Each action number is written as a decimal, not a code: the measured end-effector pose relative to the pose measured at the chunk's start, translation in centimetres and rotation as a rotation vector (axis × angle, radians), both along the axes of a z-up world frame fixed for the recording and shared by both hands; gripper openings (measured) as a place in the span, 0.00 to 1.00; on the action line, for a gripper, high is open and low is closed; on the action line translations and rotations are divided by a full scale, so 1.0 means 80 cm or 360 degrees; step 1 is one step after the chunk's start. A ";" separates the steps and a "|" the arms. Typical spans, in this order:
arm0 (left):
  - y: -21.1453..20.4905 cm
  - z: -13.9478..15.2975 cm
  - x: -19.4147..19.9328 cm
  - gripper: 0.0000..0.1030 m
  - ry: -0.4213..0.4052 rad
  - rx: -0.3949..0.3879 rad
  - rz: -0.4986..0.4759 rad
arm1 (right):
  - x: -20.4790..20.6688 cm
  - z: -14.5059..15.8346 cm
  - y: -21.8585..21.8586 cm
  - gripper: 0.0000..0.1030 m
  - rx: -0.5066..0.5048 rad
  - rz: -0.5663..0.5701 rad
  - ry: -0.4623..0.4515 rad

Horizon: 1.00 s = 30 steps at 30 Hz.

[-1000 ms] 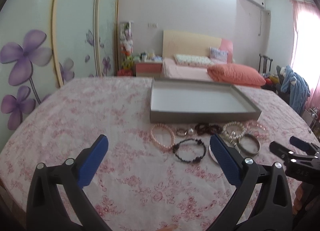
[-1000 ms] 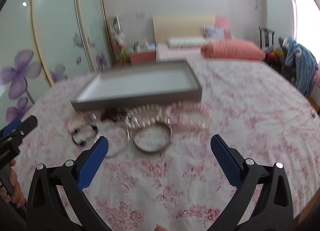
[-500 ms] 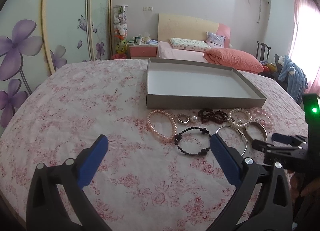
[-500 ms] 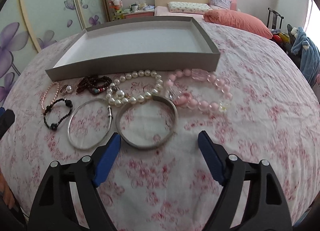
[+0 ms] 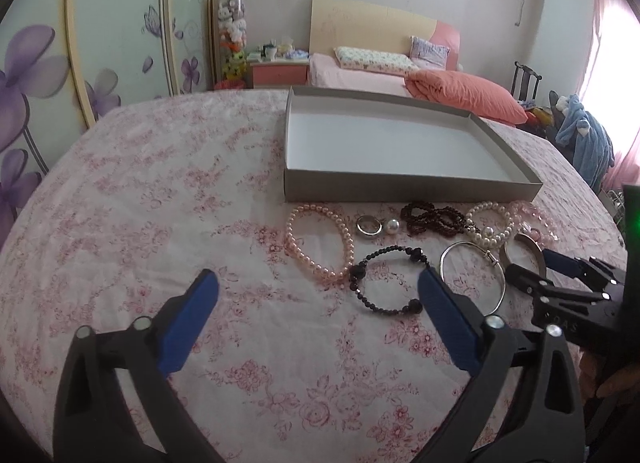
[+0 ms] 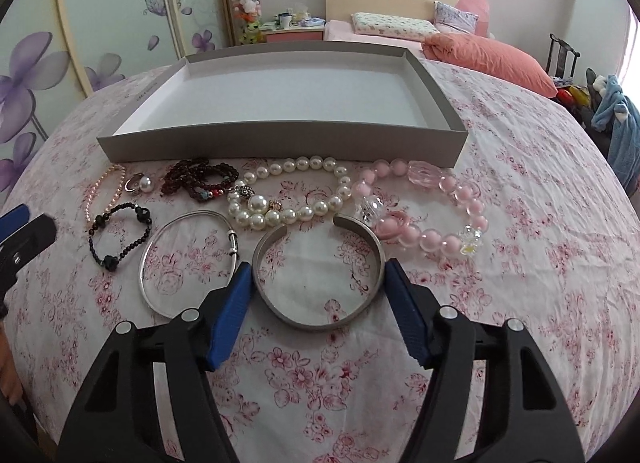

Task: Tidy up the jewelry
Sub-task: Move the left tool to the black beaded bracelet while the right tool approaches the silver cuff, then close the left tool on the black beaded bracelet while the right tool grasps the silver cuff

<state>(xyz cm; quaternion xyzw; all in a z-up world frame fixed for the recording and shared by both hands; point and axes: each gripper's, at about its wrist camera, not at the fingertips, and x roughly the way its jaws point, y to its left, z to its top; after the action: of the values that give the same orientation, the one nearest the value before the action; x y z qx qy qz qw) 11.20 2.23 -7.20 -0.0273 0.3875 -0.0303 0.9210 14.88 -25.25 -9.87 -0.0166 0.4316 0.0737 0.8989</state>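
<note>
- Left wrist view: the left gripper is spread wide with nothing between its blue pads, though its jaws have just been narrowing a little. It hovers over the flowered table, short of the jewelry row.
- The black bead bracelet lies just ahead, off toward the gripper's right-hand pad and touching the pink pearl bracelet. A small silver ring and a loose pearl sit beyond, near the front wall of the empty grey tray.
- The right gripper shows at the right edge of this view, over the silver pieces; how close it sits to them is hard to judge from here.
- Right wrist view: the right gripper straddles the open silver cuff, one pad at each outer flank, the cuff's gap pointing away toward the tray. Its jaws have just been closing around the cuff, yet a sliver of cloth seems to remain at each side, so no grip yet.
- The thin silver bangle lies just beside the left-hand pad; the white pearl bracelet and pink bead bracelet lie farther on, before the tray.
- The right hand is clearly nearer the cuff; squeezing across its width looks like the coming move.
</note>
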 end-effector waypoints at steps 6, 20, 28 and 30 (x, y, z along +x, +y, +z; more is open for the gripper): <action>0.002 -0.018 0.017 0.69 0.0132 -0.0061 0.0004 | 0.000 0.003 -0.003 0.65 0.0008 0.0004 0.0003; -0.031 -0.031 0.019 0.33 0.0205 0.0029 -0.0036 | 0.012 0.006 -0.007 0.65 0.0023 0.0002 0.0004; -0.004 -0.031 0.015 0.11 0.0209 0.0005 -0.0017 | 0.015 0.005 -0.007 0.65 0.0036 0.0002 0.0003; -0.003 -0.030 0.012 0.13 0.0213 -0.0014 -0.0022 | 0.015 0.006 -0.007 0.65 0.0035 0.0002 0.0003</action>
<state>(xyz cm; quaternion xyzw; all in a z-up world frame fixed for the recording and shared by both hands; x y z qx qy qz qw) 12.18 2.01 -9.56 -0.0308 0.4482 -0.0364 0.8927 16.07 -25.78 -9.42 -0.0069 0.4316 0.0790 0.8986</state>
